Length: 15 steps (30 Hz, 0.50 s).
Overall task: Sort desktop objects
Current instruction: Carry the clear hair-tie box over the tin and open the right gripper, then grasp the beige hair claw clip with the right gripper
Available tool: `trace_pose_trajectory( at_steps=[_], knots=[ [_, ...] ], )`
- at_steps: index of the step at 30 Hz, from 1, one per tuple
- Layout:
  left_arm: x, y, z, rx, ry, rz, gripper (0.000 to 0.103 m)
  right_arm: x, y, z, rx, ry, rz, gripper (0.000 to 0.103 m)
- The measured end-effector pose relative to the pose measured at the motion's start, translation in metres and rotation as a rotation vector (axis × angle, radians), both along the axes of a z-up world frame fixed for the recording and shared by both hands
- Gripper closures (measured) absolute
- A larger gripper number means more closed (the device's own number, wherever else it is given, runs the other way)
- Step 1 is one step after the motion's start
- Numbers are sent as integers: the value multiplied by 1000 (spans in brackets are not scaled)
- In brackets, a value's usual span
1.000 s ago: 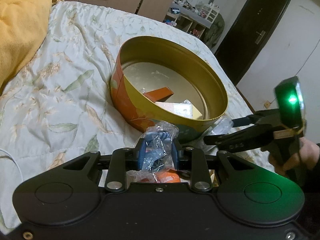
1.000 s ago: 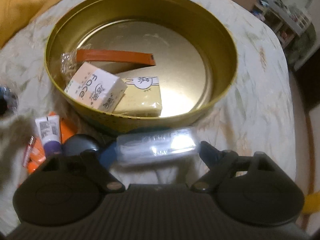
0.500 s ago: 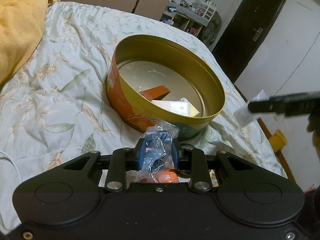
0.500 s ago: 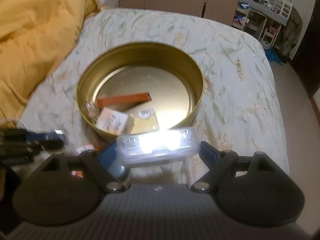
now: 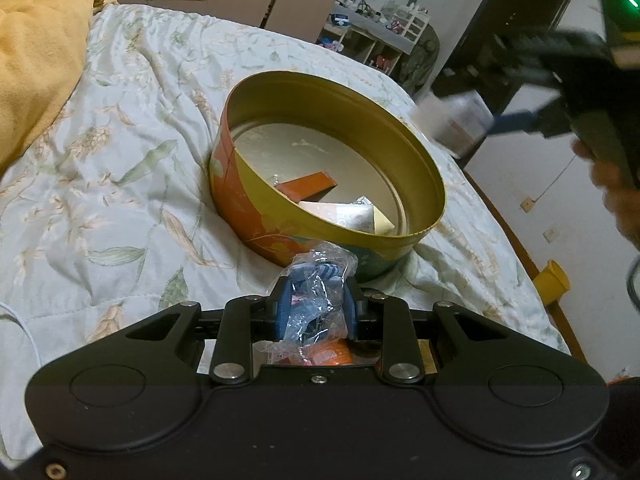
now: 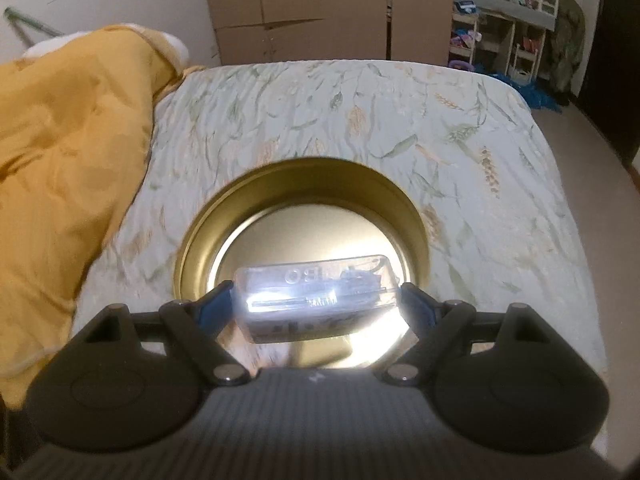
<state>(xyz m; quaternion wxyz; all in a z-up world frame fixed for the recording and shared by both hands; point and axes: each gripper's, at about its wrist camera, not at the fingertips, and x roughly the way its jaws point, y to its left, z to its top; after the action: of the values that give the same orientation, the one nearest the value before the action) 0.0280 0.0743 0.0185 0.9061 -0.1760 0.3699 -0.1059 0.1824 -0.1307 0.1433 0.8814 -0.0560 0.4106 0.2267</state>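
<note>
A round gold tin with an orange outside sits on the flowered bedspread; an orange strip and pale small boxes lie inside it. My left gripper is shut on a crinkled clear plastic bag with blue contents, just in front of the tin's near wall. My right gripper is shut on a clear plastic box, held wide by its ends high above the gold tin. In the left wrist view that clear box hangs blurred up right of the tin.
A yellow blanket is piled along the bed's left side. Orange packets lie under my left gripper. Cardboard boxes and shelves stand beyond the bed; a dark door and a yellow object on the floor are at right.
My right gripper has risen with the clear box from beside the tin's near edge to well above it, and has rolled. The left gripper and its bag stayed put.
</note>
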Motion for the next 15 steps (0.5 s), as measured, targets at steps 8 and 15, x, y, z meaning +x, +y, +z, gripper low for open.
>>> trace_pose_trajectory(
  at_steps=[8, 15],
  knots=[
    [0, 2, 1, -13, 0, 2, 78, 15, 9, 8, 73, -11, -109, 0],
    [0, 2, 1, -12, 1, 3, 78, -23, -4, -7, -17, -23, 5, 0]
  ],
)
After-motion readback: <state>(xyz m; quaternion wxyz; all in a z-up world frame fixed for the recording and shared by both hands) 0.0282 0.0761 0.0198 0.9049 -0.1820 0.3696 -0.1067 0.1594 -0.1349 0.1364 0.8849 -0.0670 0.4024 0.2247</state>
